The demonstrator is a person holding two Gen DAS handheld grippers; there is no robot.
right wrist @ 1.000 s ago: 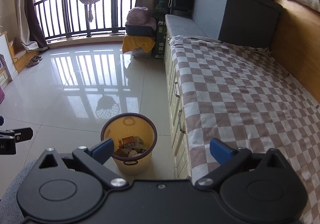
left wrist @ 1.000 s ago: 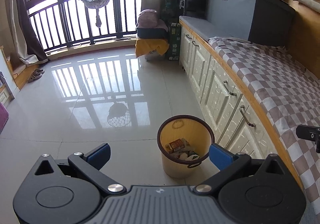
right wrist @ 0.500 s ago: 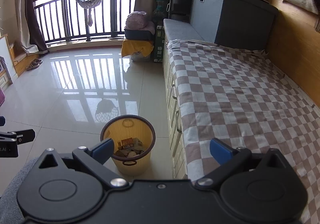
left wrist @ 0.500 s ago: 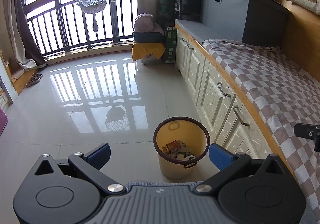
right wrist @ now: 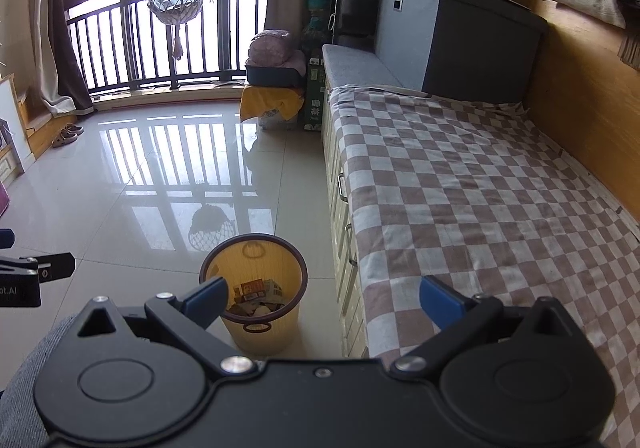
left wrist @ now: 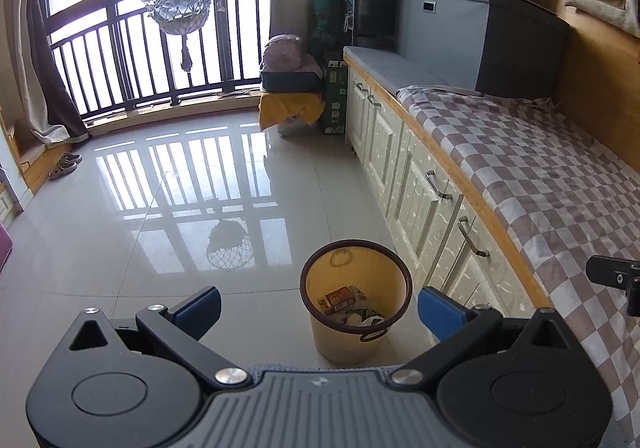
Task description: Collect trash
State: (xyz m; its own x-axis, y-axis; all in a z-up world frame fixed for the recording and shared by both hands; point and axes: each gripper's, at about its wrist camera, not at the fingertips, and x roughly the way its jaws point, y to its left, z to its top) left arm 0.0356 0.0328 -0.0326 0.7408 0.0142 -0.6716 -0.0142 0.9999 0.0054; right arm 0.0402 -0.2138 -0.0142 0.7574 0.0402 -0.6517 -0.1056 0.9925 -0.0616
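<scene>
Both views are rising and pulling back from the floor since a second ago. I am looking over one bed (right wrist: 480,183) with a checked cover, bare of litter, and one yellow bin (left wrist: 356,312) on the floor just beside its drawers, trash already inside. Left claw (left wrist: 318,308) and right claw (right wrist: 322,298) are both gaping wide, carrying nothing. Risk: a careless swing is tipping the light bin.

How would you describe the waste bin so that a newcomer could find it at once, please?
Start at the long bench under the checked cloth, then look down at the tiled floor beside its white drawers. The waste bin stands there: translucent yellow, dark-rimmed, already holding litter, the only container there.
</scene>
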